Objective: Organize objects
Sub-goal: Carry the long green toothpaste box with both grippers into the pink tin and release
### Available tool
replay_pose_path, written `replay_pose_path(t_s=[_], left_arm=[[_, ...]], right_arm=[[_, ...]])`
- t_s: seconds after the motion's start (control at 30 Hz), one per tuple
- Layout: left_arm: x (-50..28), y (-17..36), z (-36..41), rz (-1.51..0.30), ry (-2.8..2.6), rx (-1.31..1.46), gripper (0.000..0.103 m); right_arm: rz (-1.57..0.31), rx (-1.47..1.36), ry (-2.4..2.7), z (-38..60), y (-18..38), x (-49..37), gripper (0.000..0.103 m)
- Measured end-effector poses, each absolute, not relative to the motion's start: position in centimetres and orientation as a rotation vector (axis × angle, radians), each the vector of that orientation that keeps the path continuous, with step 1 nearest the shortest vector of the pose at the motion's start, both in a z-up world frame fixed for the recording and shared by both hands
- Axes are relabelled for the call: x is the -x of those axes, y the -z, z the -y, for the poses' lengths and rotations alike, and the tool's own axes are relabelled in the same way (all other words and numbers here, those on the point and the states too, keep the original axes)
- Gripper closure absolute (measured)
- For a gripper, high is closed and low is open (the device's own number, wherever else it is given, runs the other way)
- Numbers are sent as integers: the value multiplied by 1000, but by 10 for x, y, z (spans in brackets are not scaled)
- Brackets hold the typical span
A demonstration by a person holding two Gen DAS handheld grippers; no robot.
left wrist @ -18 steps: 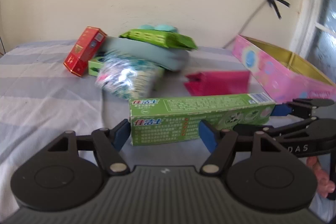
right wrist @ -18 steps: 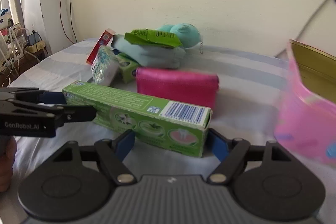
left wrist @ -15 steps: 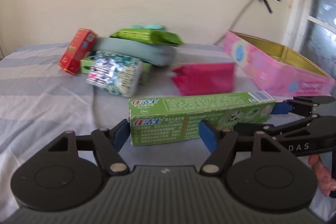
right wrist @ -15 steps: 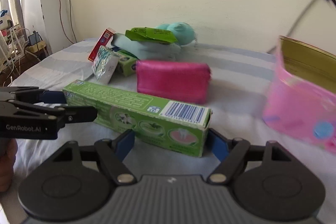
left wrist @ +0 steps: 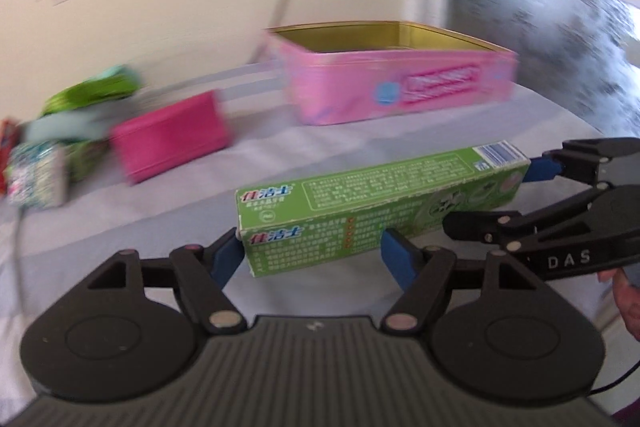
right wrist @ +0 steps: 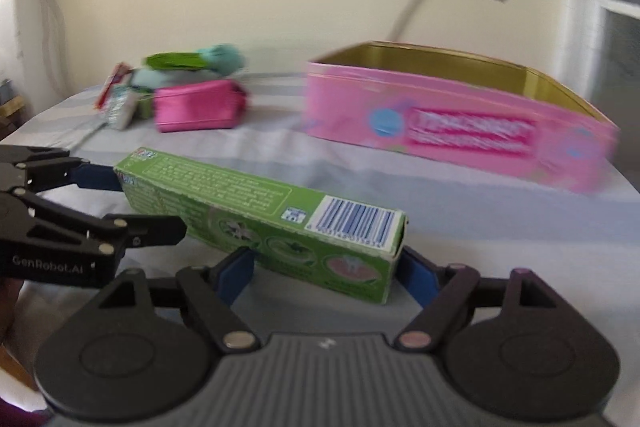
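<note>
Green toothpaste box [left wrist: 372,203] is pinched at opposite ends between left gripper [left wrist: 312,255] fingers and right gripper [right wrist: 326,269] fingers

Both grippers swing to the right together, carrying the green toothpaste box [left wrist: 384,203] with them. The open pink tin [right wrist: 460,123], which sat at the far right edge of both views a moment ago, now fills the middle and right of each, its long side facing the cameras. The toothpaste box now hangs in front of that tin rather than in front of the pink pouch [left wrist: 172,135]. The pouch and the pile of packets [right wrist: 168,87] behind it slide off to the left and look smaller. A window [left wrist: 560,7] comes into sight at the right.
</note>
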State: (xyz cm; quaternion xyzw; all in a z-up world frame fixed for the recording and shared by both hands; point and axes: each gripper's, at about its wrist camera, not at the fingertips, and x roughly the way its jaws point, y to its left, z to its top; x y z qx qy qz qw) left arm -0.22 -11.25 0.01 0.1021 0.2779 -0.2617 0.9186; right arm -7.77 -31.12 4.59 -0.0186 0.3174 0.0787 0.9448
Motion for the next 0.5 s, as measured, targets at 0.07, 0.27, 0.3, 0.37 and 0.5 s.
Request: replay_pose_path(t_s=[0.07,0.27,0.3,0.37,0.5], left_arm=[[5,1,133,-567,584,-242,28],[10,1,192,-558,697,-312,28],[10,1,200,-558,710,-318,28],[10,3,215,-557,733,-337,28],[17,7,232,-533,751,-394,25]], right_arm=[[-644,10,-116,330,-44,88,21],[-629,-44,6,378,-39,111,19],[-625,-56,22,385,-37,112,19],[-611,-68,47,397,-33,116,18],[-587,-69,77,409,-28,119,13]])
